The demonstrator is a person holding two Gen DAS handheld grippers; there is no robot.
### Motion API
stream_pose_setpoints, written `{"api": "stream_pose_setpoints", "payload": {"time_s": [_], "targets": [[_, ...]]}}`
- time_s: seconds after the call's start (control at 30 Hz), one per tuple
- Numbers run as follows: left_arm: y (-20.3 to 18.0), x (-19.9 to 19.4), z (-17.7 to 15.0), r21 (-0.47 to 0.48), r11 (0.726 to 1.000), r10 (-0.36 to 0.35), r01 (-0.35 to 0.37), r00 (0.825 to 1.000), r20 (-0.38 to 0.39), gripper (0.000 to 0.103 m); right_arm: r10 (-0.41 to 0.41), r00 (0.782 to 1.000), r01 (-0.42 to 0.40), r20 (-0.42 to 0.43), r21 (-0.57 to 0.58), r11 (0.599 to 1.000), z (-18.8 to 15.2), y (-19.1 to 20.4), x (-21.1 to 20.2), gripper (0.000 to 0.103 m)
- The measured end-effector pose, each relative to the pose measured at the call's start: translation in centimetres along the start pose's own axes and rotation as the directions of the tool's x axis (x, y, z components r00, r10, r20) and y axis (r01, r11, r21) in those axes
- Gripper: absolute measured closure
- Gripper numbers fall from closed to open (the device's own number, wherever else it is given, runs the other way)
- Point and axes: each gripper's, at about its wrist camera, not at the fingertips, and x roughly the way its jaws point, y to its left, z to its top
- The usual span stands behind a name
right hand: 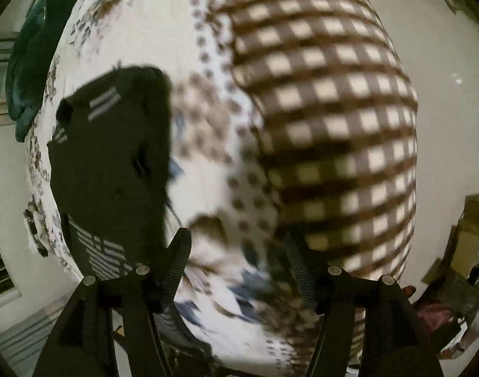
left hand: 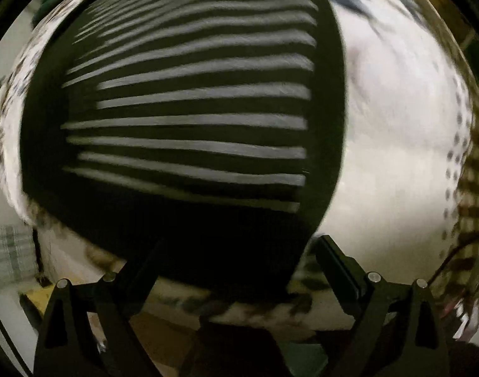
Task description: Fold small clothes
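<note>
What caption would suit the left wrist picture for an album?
Open left gripper poised above a black striped garment spread on a white patterned bedsheet.

Dim indoor light, heavy motion blur, strong fisheye bulge, black vignetted corners, soft shadows

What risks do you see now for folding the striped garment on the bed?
1. The left gripper hangs open over the striped garment's plain black hem; closing there might catch only one layer.
2. The floral sheet lies directly under it, so the fingers may pinch sheet too.
3. Both views are blurred, so aim may be off.
</note>
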Motion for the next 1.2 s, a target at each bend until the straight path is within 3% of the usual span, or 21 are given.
{"api": "stream_pose_setpoints", "payload": {"time_s": [0.07,0.1,0.13,0.17,0.2,0.43,0.57,0.63,0.67,0.7,0.73,0.93,1.2], "targets": [[-1.0,0.6,0.2,0.044,0.999,0.002,-0.003,1.000,0.030,0.017,0.022,1.000,-0.022,-0.006,0.006,1.000,-0.1,0.0,1.4,0.038],[-1.1,0.2,0.3,0.060,0.998,-0.015,0.011,0.997,0.071,0.044,0.034,0.999,-0.034,-0.004,0.003,0.999,-0.1,0.2,1.8,0.038],[-1.3,-0.3,0.5,0.075,0.997,-0.029,0.023,0.996,0.088,0.063,0.048,0.999,-0.048,0.003,0.000,0.999,0.1,0.7,2.3,0.038],[-1.4,-0.7,0.7,0.086,0.996,0.009,-0.017,0.995,0.096,0.091,0.085,0.996,-0.085,0.013,-0.002,0.996,0.7,1.3,2.8,0.038],[-1.2,-1.2,0.8,0.085,0.996,0.008,-0.017,0.994,0.105,0.095,0.110,0.994,-0.110,0.020,0.001,0.994,1.3,2.2,3.3,0.038],[2.7,-5.7,0.9,-0.067,0.996,-0.050,0.060,0.989,0.142,0.097,0.299,0.942,-0.313,0.150,0.081,0.946,6.7,4.9,4.2,0.038],[4.5,-8.6,1.1,-0.098,0.992,-0.066,0.085,0.982,0.178,0.097,0.276,0.942,-0.307,0.192,0.155,0.939,10.4,5.4,4.9,0.038],[5.6,-9.6,1.3,-0.106,0.990,-0.070,0.092,0.978,0.194,0.097,0.249,0.956,-0.275,0.156,0.171,0.946,11.6,5.8,5.8,0.038],[5.9,-10.1,1.5,-0.108,0.990,-0.072,0.095,0.977,0.201,0.097,0.234,0.960,-0.259,0.154,0.172,0.951,11.8,6.3,6.1,0.048],[6.3,-10.6,1.7,-0.113,0.988,-0.077,0.102,0.975,0.207,0.097,0.214,0.965,-0.239,0.155,0.167,0.957,11.8,6.6,6.0,0.076],[6.8,-10.9,1.7,-0.121,0.987,-0.083,0.110,0.974,0.213,0.097,0.186,0.971,-0.208,0.147,0.156,0.966,11.8,7.1,5.8,0.092],[12.8,-13.6,3.2,-0.178,0.964,-0.142,0.196,0.951,0.274,0.097,0.100,0.977,-0.111,0.186,0.051,0.993,10.9,11.7,0.9,0.092],[23.5,-13.9,3.6,-0.322,0.875,-0.268,0.360,0.917,0.296,0.097,-0.003,0.978,0.023,0.207,-0.091,0.996,8.6,26.5,-3.6,0.092]]}}
